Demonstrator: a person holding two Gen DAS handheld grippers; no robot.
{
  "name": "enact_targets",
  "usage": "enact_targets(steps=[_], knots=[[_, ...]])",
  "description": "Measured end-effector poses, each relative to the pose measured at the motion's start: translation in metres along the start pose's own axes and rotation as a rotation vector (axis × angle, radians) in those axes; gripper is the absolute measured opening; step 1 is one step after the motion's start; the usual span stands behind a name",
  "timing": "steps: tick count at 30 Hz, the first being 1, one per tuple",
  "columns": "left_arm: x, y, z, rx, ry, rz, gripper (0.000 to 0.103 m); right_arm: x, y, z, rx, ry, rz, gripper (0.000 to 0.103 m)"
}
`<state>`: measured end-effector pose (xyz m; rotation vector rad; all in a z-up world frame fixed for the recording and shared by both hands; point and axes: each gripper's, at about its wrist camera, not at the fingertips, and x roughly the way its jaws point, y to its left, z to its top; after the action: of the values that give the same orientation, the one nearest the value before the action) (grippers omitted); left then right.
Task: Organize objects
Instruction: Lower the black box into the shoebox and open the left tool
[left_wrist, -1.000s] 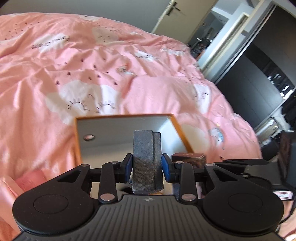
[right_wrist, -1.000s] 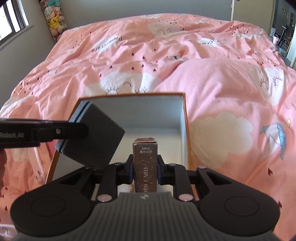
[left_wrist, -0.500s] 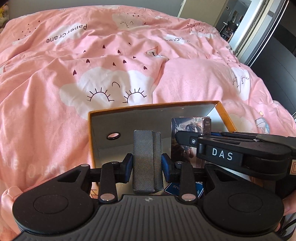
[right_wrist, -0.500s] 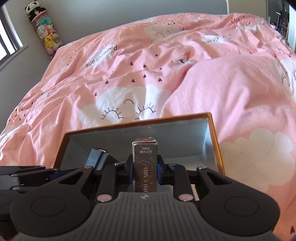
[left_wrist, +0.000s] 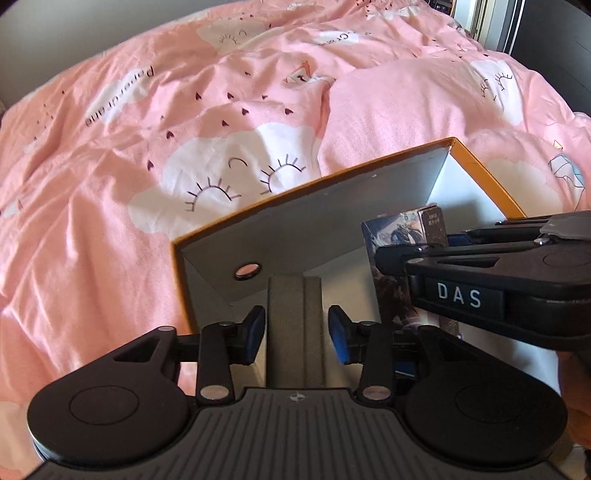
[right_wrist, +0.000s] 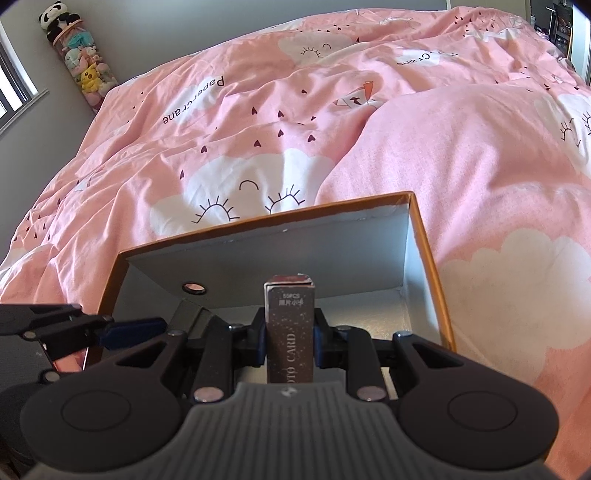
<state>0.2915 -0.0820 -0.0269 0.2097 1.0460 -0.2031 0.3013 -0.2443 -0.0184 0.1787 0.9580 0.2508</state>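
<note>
1. Lowering two items into the open orange-rimmed box (left_wrist: 476, 162) on the pink bedspread (left_wrist: 147, 147) is the step in hand; both tools are tilted down over its grey inside.
2. Left gripper (left_wrist: 296, 334): its jaws have just been opening, and the blue pads (left_wrist: 255, 334) now stand clear of the grey case (left_wrist: 295, 328), with a gap on each side. The case sits upright between them near the box's left wall; whether it rests on the floor is hidden.
3. Right gripper (right_wrist: 289, 341): its jaws are clamped on the dark card box (right_wrist: 290, 332), which stands upright and bears the words "PHOTO CARD", partly covered. It hangs inside the box, right of the left tool.
4. Seen from the left wrist, the card box is just beside a picture-printed pack (left_wrist: 391, 266) in the right half.
5. Doing it well, as a judgement: withdraw the left tool straight back so the pads do not tip the case; settle the card box on the floor against its neighbour before releasing.
6. Risk: the two tools are close, so one should leave first.
</note>
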Motion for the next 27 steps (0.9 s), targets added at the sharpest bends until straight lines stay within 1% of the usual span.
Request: enact_targets(steps=[2, 4, 5, 6, 7, 11, 12, 14, 15, 18, 20, 21, 23, 24, 27], knots=[[-0.003, 0.003, 0.0, 0.016, -0.013, 0.003, 0.05, -0.001, -0.001, -0.001, 0.004, 0.002, 0.006, 0.024], [-0.007, 0.006, 0.0, 0.016, -0.017, -0.018, 0.049, 0.0, -0.001, 0.0, 0.018, 0.008, 0.017, 0.024], [-0.008, 0.009, 0.0, 0.011, -0.018, -0.033, 0.047, 0.0, 0.0, 0.0, 0.022, 0.011, 0.021, 0.024], [-0.008, 0.011, 0.0, 0.008, -0.013, -0.037, 0.038, 0.001, 0.0, 0.0, 0.027, 0.014, 0.026, 0.024], [-0.008, 0.014, 0.0, 0.002, -0.012, -0.038, 0.035, 0.001, 0.001, 0.0, 0.032, 0.017, 0.033, 0.024], [-0.021, 0.027, -0.001, -0.028, -0.066, -0.089, 0.035, 0.0, 0.006, -0.001, 0.031, 0.019, 0.053, 0.024], [-0.024, 0.029, -0.001, -0.02, -0.079, -0.097, 0.035, 0.0, 0.007, -0.001, 0.026, 0.017, 0.051, 0.024], [-0.027, 0.028, 0.001, 0.036, -0.088, -0.078, 0.035, -0.002, 0.009, 0.0, 0.023, 0.013, 0.042, 0.024], [-0.028, 0.024, 0.001, 0.088, -0.087, -0.055, 0.035, -0.003, 0.008, 0.0, 0.022, 0.01, 0.039, 0.024], [-0.027, 0.005, -0.001, 0.291, -0.097, 0.051, 0.035, -0.007, 0.007, 0.0, 0.02, 0.001, 0.037, 0.024], [-0.024, -0.007, -0.005, 0.412, -0.09, 0.071, 0.035, -0.008, 0.007, -0.002, 0.011, 0.001, 0.032, 0.024], [-0.021, -0.012, -0.007, 0.456, -0.079, 0.078, 0.035, -0.009, 0.006, -0.002, 0.006, 0.002, 0.03, 0.024], [-0.014, -0.019, -0.011, 0.519, -0.062, 0.079, 0.035, -0.009, 0.005, -0.004, 0.003, 0.006, 0.027, 0.024], [-0.011, -0.021, -0.013, 0.535, -0.054, 0.071, 0.035, -0.01, 0.003, -0.004, 0.004, 0.008, 0.026, 0.024], [-0.008, -0.025, -0.013, 0.525, -0.053, 0.024, 0.034, -0.01, -0.002, -0.005, 0.011, 0.01, 0.024, 0.024]])
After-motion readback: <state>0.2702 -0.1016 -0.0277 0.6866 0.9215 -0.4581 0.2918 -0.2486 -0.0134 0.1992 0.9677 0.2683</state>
